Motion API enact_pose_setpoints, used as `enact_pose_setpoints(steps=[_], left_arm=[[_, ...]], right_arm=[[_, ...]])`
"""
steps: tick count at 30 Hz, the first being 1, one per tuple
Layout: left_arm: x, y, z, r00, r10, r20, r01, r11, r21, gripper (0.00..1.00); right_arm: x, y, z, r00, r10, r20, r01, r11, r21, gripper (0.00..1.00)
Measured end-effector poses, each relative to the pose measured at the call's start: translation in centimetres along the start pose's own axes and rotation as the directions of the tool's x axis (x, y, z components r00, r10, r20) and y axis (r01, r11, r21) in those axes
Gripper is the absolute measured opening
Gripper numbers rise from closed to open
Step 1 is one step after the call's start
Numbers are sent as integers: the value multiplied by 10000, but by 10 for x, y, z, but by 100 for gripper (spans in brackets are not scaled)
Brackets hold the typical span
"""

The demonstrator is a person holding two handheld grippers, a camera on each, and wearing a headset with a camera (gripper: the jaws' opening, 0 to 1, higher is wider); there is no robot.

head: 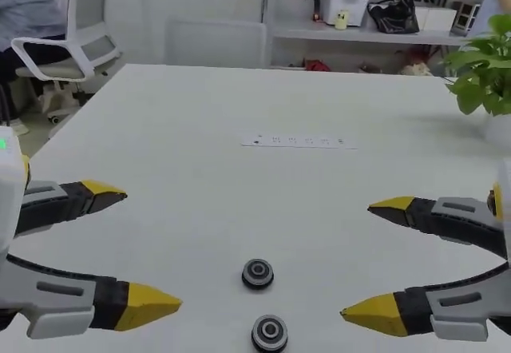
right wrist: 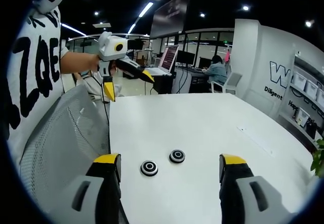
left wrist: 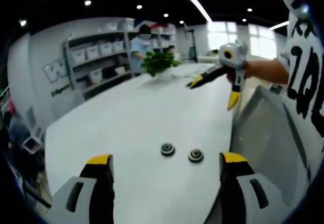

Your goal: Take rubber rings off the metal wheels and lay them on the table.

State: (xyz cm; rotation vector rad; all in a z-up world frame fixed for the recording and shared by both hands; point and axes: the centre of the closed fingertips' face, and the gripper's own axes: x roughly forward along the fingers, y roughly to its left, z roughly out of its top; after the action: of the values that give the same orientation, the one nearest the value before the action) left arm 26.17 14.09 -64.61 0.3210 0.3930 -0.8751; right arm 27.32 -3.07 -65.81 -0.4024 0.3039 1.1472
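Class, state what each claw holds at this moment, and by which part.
Nothing is held. The left claw and right claw are open above the table, apart from both wheels.

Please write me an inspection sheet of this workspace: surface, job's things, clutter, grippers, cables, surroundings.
Surface: white table, socket strip set in its middle.
Job's things: far wheel and near wheel, flat on the table, apart; dark rings seemingly on them.
Clutter: nothing seen.
Grippers: left gripper and right gripper open, empty, either side of the wheels.
Cables: nothing seen on the table.
Surroundings: plant, shelf, chair.
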Motion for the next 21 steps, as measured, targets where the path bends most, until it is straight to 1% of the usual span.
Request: enact_pose_setpoints(steps=[2, 7, 10, 21], left_arm=[[2, 1, 1, 10000, -41, -9, 42, 10000, 32, 87], [8, 1, 3, 9999, -164, -26, 165, 9998, 92, 85], [11, 2, 4, 9997, -230, -11, 230, 9996, 132, 85], [23, 1, 7, 9984, -559, 5, 558, 9981, 265, 82]], right_arm=[[1, -1, 2, 9999, 70, 82, -70, 9999, -77, 75], [4, -5, 0, 9998, 178, 38, -178, 9998, -67, 73], [6, -5, -3, 9996, 281, -54, -281, 9995, -120, 72], [16, -6, -3, 9976, 697, -16, -697, 9975, -141, 70]])
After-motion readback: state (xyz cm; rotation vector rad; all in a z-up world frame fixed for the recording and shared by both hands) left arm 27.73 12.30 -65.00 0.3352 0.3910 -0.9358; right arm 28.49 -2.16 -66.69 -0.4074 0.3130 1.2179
